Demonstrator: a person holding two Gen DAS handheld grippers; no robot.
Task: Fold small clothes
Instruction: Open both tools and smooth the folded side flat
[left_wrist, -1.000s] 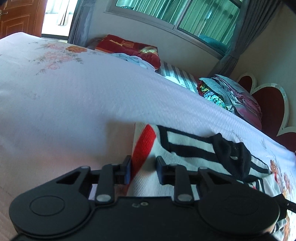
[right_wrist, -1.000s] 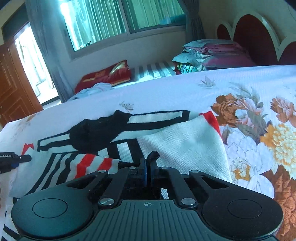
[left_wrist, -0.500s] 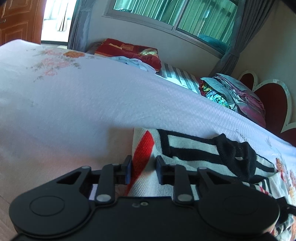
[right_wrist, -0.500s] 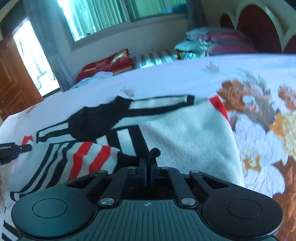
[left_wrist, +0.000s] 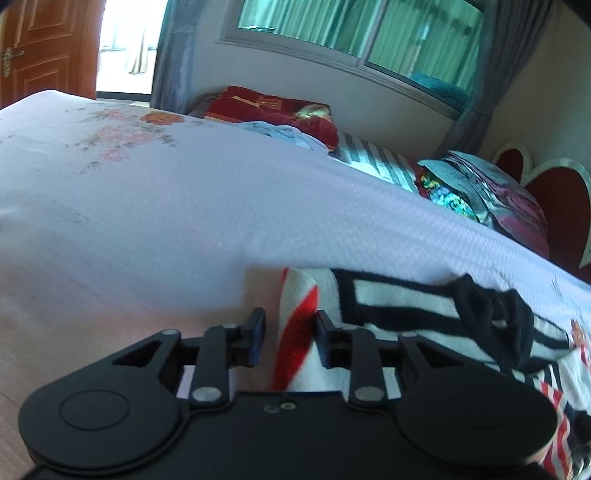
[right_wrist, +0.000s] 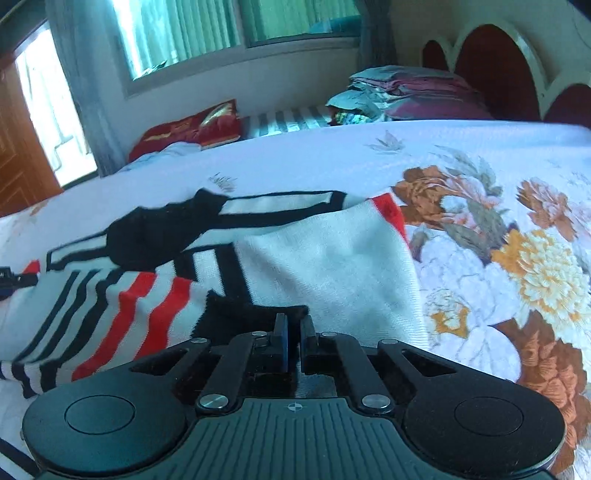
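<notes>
We are keeping the sweater (right_wrist: 325, 266) lying on the bed (left_wrist: 184, 206). Our left gripper (left_wrist: 288, 332) has just been opening its jaws, the red-striped edge between them. Our right gripper (right_wrist: 293, 334) is clenched beside the sweater's black edge.

The left gripper (left_wrist: 289, 334) tilts downward, its fingers (left_wrist: 256, 332) slightly apart and just opening wider. The right gripper (right_wrist: 293, 338) tilts downward, fingers closed together.

Bed (right_wrist: 332, 162): wearing a white sheet printed with flowers.
Sweater (right_wrist: 325, 266): lying spread on the bed, striped black, white and red.
Folded clothes (right_wrist: 406, 96): sitting stacked by the headboard.
</notes>
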